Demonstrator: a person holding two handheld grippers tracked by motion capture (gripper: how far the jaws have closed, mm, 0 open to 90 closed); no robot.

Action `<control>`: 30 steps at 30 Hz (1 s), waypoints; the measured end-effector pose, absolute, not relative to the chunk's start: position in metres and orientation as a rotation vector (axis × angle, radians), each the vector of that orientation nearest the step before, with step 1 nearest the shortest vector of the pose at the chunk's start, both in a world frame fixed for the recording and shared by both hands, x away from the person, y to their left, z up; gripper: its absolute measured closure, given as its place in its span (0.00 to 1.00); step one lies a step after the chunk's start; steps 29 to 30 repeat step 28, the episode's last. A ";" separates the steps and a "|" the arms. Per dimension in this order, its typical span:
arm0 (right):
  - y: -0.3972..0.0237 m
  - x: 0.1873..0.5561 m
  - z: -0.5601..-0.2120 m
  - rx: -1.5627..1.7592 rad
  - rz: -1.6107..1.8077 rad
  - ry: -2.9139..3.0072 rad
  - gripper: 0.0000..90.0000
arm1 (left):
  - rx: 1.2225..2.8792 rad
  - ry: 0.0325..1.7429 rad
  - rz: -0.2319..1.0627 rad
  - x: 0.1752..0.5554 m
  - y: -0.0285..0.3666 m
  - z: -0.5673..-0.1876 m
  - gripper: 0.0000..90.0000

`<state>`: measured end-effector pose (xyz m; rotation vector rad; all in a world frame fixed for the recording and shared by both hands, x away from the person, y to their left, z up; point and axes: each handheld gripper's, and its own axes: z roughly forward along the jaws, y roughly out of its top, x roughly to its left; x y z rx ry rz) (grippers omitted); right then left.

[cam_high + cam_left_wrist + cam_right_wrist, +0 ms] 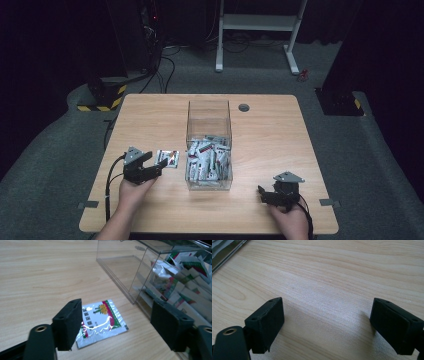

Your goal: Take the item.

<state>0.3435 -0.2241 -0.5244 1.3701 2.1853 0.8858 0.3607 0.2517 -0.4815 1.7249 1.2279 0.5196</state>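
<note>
Left gripper (117, 325), lower left of high view, is gaping wide over a foil sachet (101, 322) lying flat beside the clear box (209, 150). Right gripper (327, 325), lower right, is gaping over bare table (324, 277).

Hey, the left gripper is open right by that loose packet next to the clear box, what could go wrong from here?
The packet lies flat on the table, so the left gripper may slide it instead of pinching it. Its foil looks slick and could slip out. The clear box stands close beside it, so one jaw might bump its wall.
</note>
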 end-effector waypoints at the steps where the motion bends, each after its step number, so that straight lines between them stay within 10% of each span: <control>1: -0.224 0.343 -0.524 1.370 0.886 2.185 0.13 | 1.743 1.230 0.507 0.360 0.253 -0.483 0.26; 30: -0.224 0.343 -0.524 1.378 0.885 2.180 0.13 | 2.054 1.256 0.534 0.319 0.251 -0.527 0.16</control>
